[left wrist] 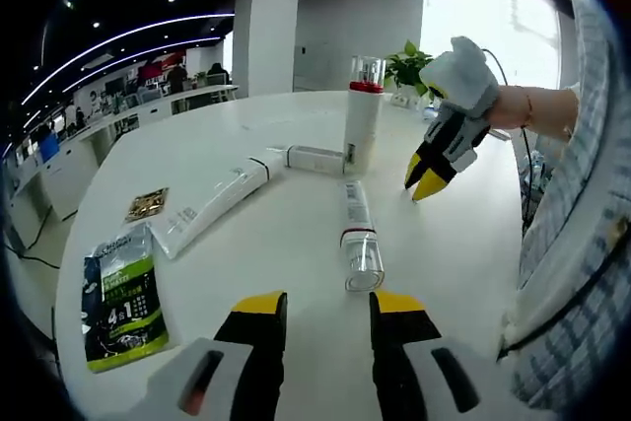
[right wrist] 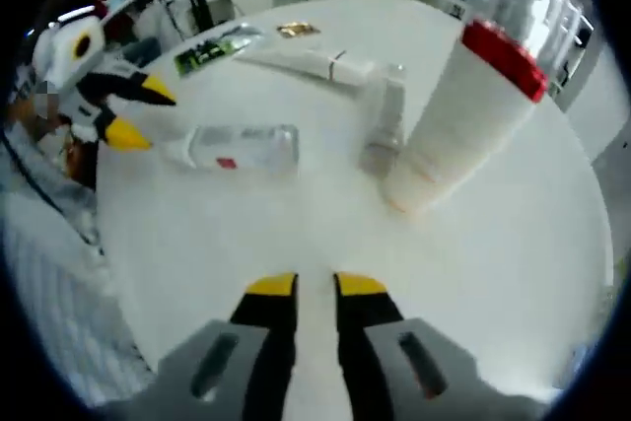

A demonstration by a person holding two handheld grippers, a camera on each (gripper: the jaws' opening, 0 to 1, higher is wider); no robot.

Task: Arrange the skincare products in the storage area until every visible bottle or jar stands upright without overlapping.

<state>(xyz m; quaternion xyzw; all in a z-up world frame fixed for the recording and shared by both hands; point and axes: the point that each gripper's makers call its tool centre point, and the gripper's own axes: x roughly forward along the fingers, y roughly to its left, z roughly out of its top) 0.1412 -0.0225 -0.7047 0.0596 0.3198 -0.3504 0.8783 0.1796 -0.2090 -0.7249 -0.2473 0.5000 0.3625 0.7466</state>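
Note:
A white bottle [left wrist: 362, 120] with a red band and clear cap stands upright mid-table, large and tilted in the right gripper view [right wrist: 454, 125]. A clear-capped bottle [left wrist: 360, 239] [right wrist: 242, 148] lies flat just ahead of my left gripper [left wrist: 325, 308], whose jaws stand open and empty. A small tube [left wrist: 315, 158] [right wrist: 385, 125] lies beside the upright bottle's base, and a long white tube [left wrist: 212, 202] [right wrist: 306, 64] lies further left. My right gripper [right wrist: 315, 288] [left wrist: 426, 176] hovers right of the upright bottle, jaws a narrow gap apart, holding nothing. The left gripper [right wrist: 138, 113] also appears at the left.
A green sachet [left wrist: 120, 298] [right wrist: 212, 49] and a small gold packet [left wrist: 146, 204] [right wrist: 296, 29] lie on the round white table [left wrist: 246, 263] near its left edge. A potted plant [left wrist: 406, 66] stands at the far rim. A person's checked sleeve [left wrist: 582, 244] is at the right.

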